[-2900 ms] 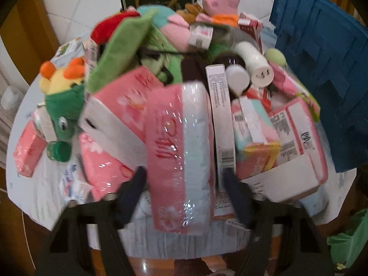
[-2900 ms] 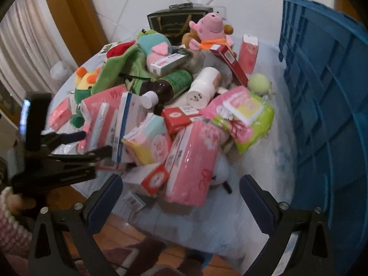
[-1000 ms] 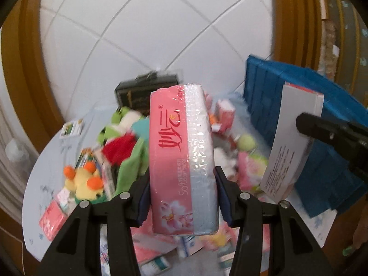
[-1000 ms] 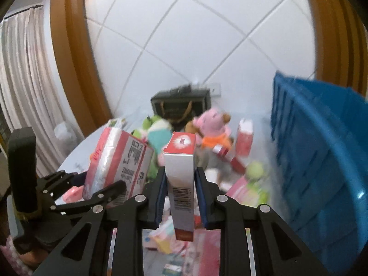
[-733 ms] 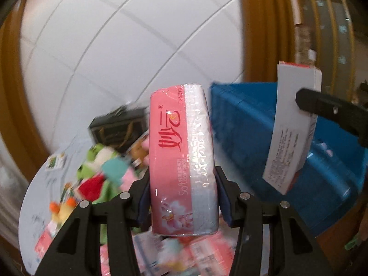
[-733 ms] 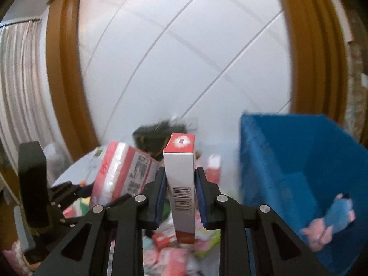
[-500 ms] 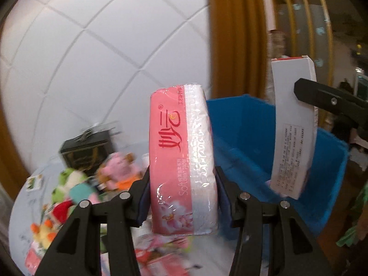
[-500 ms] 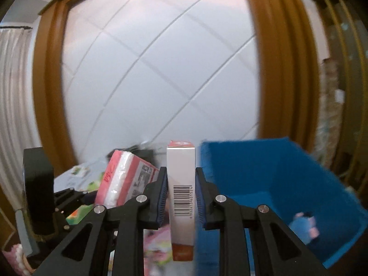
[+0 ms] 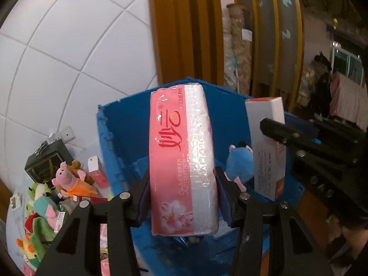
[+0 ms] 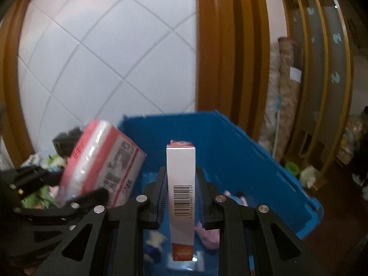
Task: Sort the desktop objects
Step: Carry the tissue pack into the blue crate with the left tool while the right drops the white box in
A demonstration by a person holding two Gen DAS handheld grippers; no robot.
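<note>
Both grippers now over blue bin (image 9: 119,138), tissue pack (image 9: 181,161) reading "Soft".

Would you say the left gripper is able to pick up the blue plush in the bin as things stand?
Probably not yet: the left gripper is shut on a tissue pack, so its jaws are full. The blue plush lies uncovered in the bin, open from above.

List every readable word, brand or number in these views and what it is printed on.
"Soft clean paper": on the pink plastic-wrapped tissue pack, below large red Chinese brand characters.
Barcode with digits too small to read for certain: on the tall white carton with a red top.
Fine print on the carton's side and the tissue pack's back label: blurred.
</note>
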